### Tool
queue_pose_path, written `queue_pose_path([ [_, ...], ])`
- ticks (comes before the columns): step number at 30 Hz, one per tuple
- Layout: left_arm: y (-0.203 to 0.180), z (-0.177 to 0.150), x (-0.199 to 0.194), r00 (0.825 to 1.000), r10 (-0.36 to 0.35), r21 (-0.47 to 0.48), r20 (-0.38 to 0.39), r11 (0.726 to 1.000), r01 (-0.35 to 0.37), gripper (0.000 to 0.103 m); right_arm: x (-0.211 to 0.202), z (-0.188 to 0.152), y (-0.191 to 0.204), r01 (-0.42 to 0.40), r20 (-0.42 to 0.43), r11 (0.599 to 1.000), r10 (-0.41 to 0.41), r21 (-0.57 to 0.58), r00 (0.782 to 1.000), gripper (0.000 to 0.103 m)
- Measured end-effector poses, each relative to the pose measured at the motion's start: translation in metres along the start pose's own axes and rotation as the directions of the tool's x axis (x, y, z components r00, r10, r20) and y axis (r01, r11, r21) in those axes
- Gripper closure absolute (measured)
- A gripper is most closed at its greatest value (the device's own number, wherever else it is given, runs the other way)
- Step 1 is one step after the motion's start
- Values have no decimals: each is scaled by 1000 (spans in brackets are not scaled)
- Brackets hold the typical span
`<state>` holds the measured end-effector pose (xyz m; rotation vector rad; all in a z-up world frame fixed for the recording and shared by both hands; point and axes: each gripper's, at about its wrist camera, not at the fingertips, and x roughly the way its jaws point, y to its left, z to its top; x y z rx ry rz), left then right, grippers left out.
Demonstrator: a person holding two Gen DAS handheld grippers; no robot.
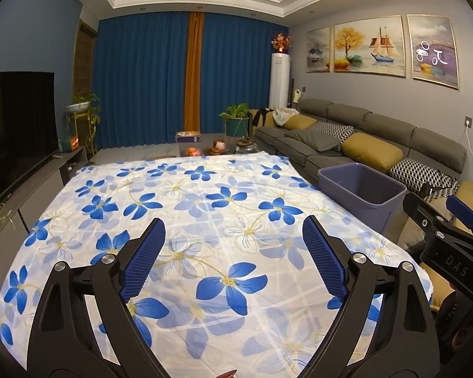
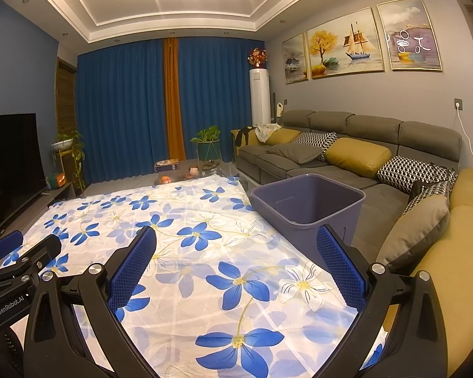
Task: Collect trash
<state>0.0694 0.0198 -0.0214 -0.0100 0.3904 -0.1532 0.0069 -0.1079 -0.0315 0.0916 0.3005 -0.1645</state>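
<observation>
A table covered with a white cloth with blue flowers (image 1: 205, 220) (image 2: 205, 252) lies in front of me; I see no loose trash on it. A grey-purple bin (image 1: 362, 195) (image 2: 306, 201) stands off the table's right edge, beside the sofa, its mouth facing up. My left gripper (image 1: 233, 223) hovers open over the near part of the cloth with nothing between its blue pads. My right gripper (image 2: 235, 230) is open too, over the cloth's right side just short of the bin. Each gripper shows in the other's view, the right gripper (image 1: 451, 220) and the left gripper (image 2: 19, 249).
A grey sofa (image 2: 347, 163) with yellow and patterned cushions runs along the right wall. A dark TV (image 1: 15, 132) on a low cabinet lines the left. Beyond the table are potted plants (image 1: 236, 123) and a small glass table with toys (image 1: 201, 148), then blue curtains.
</observation>
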Motion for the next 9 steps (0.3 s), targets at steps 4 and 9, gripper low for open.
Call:
queue_pose_path([
  [4,0,-1,-1,1000,17,-1,8,1000,-17,11,0,-1,1,3,-1,1000,-3,4,1000,5],
  [9,2,-2,-2,999,43,-7,11,999,-43,11,-1,-2,0,6,2,1000,-6,11,1000,5],
])
